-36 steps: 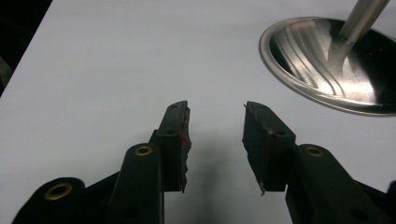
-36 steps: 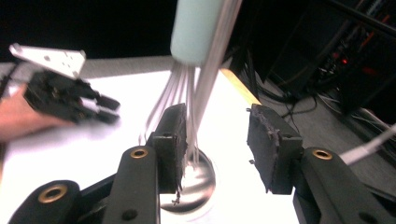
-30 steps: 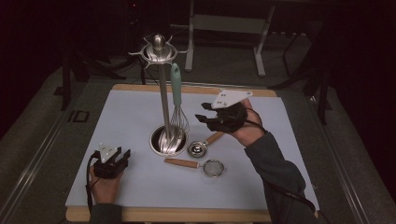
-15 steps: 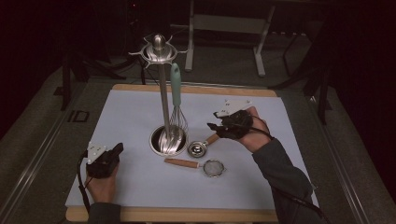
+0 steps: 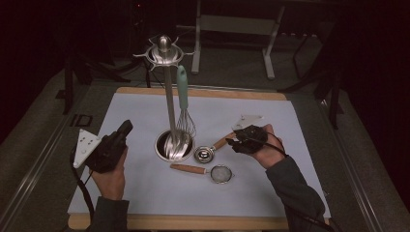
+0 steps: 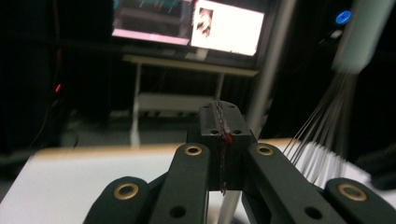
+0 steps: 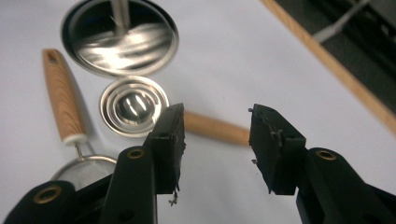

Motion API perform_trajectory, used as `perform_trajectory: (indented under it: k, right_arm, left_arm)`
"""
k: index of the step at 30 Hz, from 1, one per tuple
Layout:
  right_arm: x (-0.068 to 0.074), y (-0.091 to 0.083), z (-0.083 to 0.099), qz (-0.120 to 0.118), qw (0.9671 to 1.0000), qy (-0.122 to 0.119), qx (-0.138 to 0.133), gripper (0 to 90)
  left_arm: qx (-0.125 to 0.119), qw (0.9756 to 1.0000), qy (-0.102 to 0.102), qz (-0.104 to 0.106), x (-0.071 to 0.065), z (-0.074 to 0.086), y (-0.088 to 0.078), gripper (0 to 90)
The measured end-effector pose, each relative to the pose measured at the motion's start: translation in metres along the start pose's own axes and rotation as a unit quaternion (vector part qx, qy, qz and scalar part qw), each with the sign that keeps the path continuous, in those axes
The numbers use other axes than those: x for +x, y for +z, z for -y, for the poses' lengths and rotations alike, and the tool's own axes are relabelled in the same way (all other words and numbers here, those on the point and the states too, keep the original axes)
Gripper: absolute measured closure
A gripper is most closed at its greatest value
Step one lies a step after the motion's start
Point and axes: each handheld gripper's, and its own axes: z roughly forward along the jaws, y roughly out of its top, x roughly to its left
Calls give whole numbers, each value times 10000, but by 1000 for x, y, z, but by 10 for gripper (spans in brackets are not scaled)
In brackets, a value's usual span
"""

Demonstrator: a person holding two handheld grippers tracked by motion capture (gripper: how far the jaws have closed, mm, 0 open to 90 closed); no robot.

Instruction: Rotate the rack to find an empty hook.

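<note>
A steel utensil stand [image 5: 167, 104] rises from a round base [image 5: 174, 145], and a teal-handled whisk [image 5: 182, 92] hangs from its top. On the white mat lie a small metal cup [image 5: 204, 154] with a wooden handle [image 5: 221, 142] and a small strainer [image 5: 221, 173] with a wooden handle. My right gripper [image 5: 232, 141] is low over the cup's handle. In the right gripper view it [image 7: 217, 135] is open, with the wooden handle [image 7: 215, 128] lying between and below the jaws, untouched. My left gripper [image 5: 125, 128] is raised at the left, shut [image 6: 222, 121] on nothing, pointing toward the stand.
The white mat [image 5: 145, 193] lies on a wooden board [image 5: 203, 93] on a dark table. The stand's base [image 7: 120, 37] and the strainer's handle [image 7: 63, 95] lie close beside the cup [image 7: 134, 106]. Whisk wires [image 6: 322, 121] hang at the right of my left jaws.
My left hand has lifted its gripper off the mat and tipped it upward. My right hand has come down and inward to the cup's wooden handle.
</note>
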Motion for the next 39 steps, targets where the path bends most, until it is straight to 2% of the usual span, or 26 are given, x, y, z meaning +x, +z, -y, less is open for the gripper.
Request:
perform_trajectory:
  k: [1, 2, 3, 5, 7, 9, 11, 12, 13, 14, 17, 18, 21, 22, 24, 30, 35, 39]
  right_arm:
    - [0, 0, 0, 0, 10000, 0, 0, 548]
    - [-3, 0, 9, -31, 9994, 337, -90, 547]
    - [-4, 1, 12, -25, 9990, 428, -141, 547]
    - [-6, 3, 21, 3, 9982, 593, -113, 547]
    - [-6, 5, 29, 13, 9972, 745, -46, 545]
    - [-6, 6, 36, 27, 9965, 836, -3, 543]
    - [-6, 7, 39, 6, 9963, 861, 18, 540]
    - [-4, 9, 44, 1, 9962, 857, 130, 538]
    - [-4, 9, 44, 1, 9962, 857, 130, 538]
    - [-3, 11, 49, -35, 9961, 869, 174, 537]
    - [-3, 11, 52, -77, 9956, 918, 169, 535]
    - [-4, 11, 56, -159, 9945, 1030, 133, 532]
    - [-6, 12, 59, -198, 9933, 1135, 100, 532]
    - [-8, 12, 61, -232, 9919, 1249, 77, 533]
    - [-8, 13, 63, -240, 9913, 1294, 82, 533]
    - [-9, 14, 66, -237, 9910, 1310, 111, 534]
    - [-10, 15, 67, -251, 9909, 1322, 105, 534]
    - [-9, 16, 69, -256, 9909, 1316, 122, 534]
  left_arm:
    - [0, 10000, 0, 0, 0, 0, 0, 898]
    - [-205, 9997, 46, 109, -7, -13, 5, 898]
    - [-205, 9997, 46, 109, -7, -13, 5, 898]
    - [-385, 9990, 52, 204, -15, -27, 11, 899]
    - [-421, 9988, 65, 240, -18, -32, 12, 899]
    - [-539, 9978, 152, 350, -28, -46, 17, 899]
    - [-571, 9974, 201, 388, -31, -50, 19, 899]
    - [-661, 9964, 227, 478, -37, -59, 22, 899]
    - [-661, 9964, 227, 478, -37, -59, 22, 898]
    - [-745, 9953, 265, 556, -43, -67, 25, 898]
    - [-804, 9943, 319, 621, -49, -75, 28, 898]
    - [-843, 9937, 338, 656, -54, -82, 30, 898]
    - [-877, 9929, 364, 709, -60, -88, 32, 898]
    - [-902, 9923, 425, 730, -64, -93, 34, 898]
    - [-926, 9919, 456, 742, -67, -98, 37, 898]
    - [-878, 9922, 578, 669, -68, -108, 49, 899]
    - [-785, 9933, 616, 589, -65, -108, 55, 898]
    - [-785, 9928, 678, 591, -64, -108, 56, 899]
